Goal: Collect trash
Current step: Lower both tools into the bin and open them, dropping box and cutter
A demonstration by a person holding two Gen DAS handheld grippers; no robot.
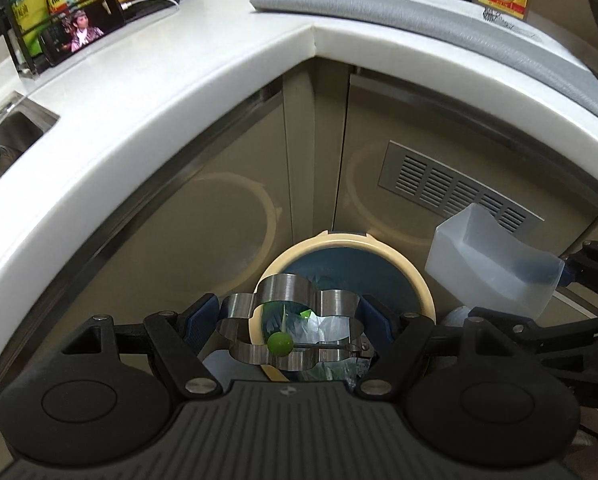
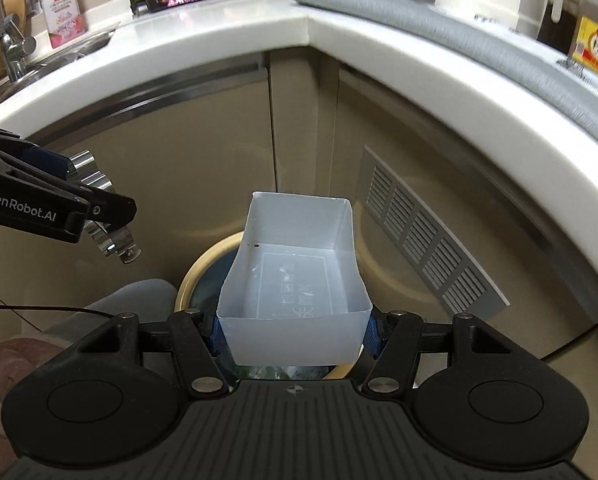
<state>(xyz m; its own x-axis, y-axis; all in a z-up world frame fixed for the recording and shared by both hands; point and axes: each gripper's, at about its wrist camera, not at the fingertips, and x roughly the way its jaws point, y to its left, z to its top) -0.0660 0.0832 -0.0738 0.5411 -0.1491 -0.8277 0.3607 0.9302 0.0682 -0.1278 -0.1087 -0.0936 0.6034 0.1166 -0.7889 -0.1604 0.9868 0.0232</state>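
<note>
**op:** Left wrist view: I'm at the drop step. Round cream-rimmed bin (image 1: 347, 264) sits below the white counter (image 1: 179, 92). My right gripper (image 2: 295, 332) squeezes a translucent plastic tub (image 2: 295, 280); my left gripper (image 1: 291, 328) clamps a shiny flower-shaped steel ring (image 1: 291, 320).

**reply:** Next?

**op:** Probably centre both over the bin, then release.

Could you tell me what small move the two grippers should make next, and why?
Probably release: the left gripper holds the metal flower-shaped mould and the right gripper the white plastic box, both over the open trash bin.
</note>
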